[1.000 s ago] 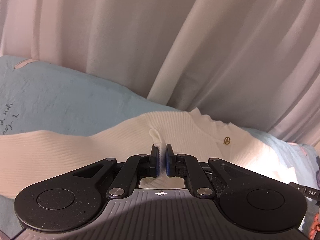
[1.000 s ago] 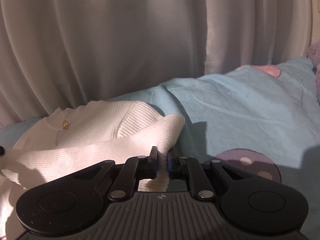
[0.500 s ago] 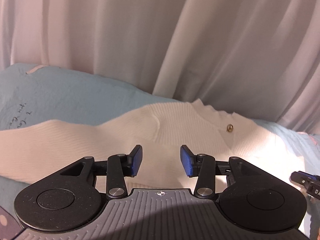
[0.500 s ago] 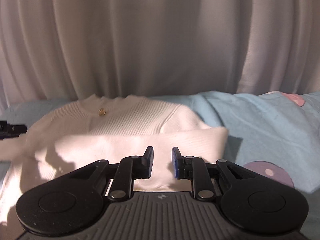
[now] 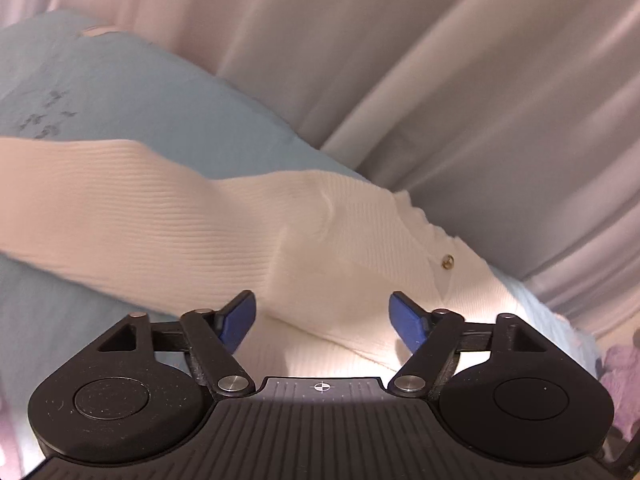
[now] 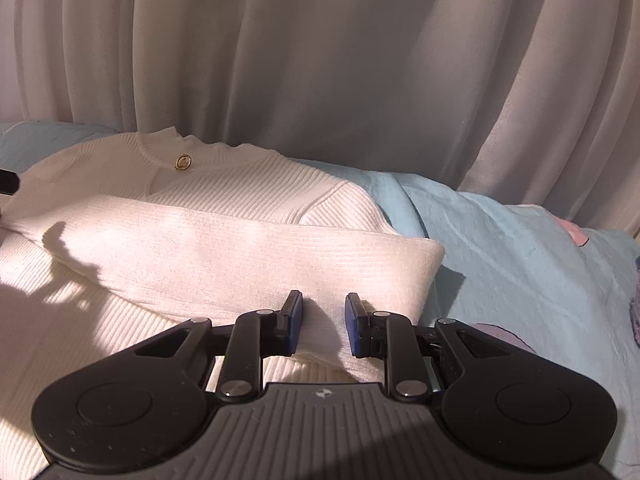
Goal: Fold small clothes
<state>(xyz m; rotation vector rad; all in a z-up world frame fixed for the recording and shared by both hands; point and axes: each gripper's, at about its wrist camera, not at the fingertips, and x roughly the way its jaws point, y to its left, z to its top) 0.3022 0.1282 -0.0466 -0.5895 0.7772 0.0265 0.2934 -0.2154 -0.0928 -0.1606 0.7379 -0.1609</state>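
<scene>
A white ribbed knit sweater (image 5: 248, 232) with a small gold button (image 5: 447, 261) lies on a light blue bedsheet (image 5: 132, 100). Its one sleeve stretches out to the left in the left wrist view. My left gripper (image 5: 322, 320) is open wide and empty, just above the sweater's body. In the right wrist view the sweater (image 6: 224, 240) has its other sleeve folded across the chest, below the gold button (image 6: 183, 161). My right gripper (image 6: 323, 316) is open and empty over the folded sleeve's cuff end.
Pale curtains (image 6: 320, 60) hang close behind the bed. The blue sheet (image 6: 520, 264) extends to the right with pink and purple prints. A purple fuzzy object (image 5: 622, 372) sits at the right edge of the left wrist view.
Both grippers let go of the sweater and opened. The right sleeve now lies folded across the chest. The left gripper opened wider and tilted, and the left sleeve lies stretched out.
</scene>
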